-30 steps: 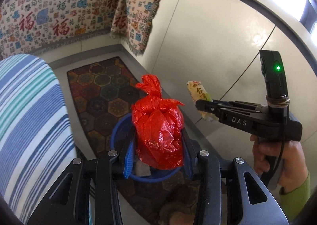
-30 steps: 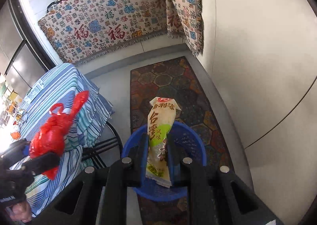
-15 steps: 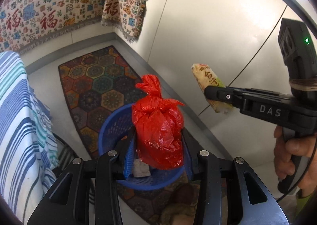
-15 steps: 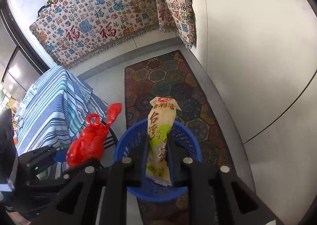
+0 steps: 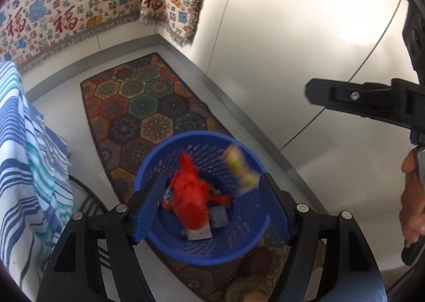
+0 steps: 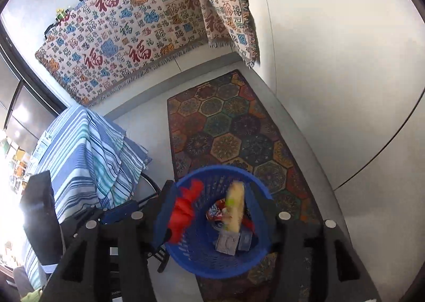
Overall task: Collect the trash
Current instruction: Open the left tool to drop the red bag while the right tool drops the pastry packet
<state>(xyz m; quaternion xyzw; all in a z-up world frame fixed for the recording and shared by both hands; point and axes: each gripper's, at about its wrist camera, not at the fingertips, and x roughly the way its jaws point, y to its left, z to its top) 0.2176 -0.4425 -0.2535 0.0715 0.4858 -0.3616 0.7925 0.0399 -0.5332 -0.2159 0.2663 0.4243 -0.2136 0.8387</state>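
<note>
A blue perforated basket (image 5: pixel 247 246) stands on the patterned rug, directly below both grippers; it also shows in the right wrist view (image 6: pixel 202 259). A red plastic bag (image 5: pixel 190 195) and a yellow-green snack wrapper (image 5: pixel 239 166), both blurred, are dropping into it. In the right wrist view the red bag (image 6: pixel 183 209) is at the basket's left rim and the wrapper (image 6: pixel 235 205) is over its middle. Older trash lies at the bottom. My left gripper (image 5: pixel 209 206) is open and empty. My right gripper (image 6: pixel 215 211) is open and empty; its side shows in the left wrist view (image 5: pixel 366 102).
A hexagon-patterned rug (image 5: pixel 143 113) lies along a white wall (image 5: pixel 292 36). A table under a blue striped cloth (image 6: pixel 79 153) stands left of the basket, with black metal legs by it. A patterned tapestry (image 6: pixel 132 36) hangs at the far end.
Both grippers have opened over the basket. The red bag has left the left gripper and the snack wrapper has left the right gripper; both are falling into the basket.
</note>
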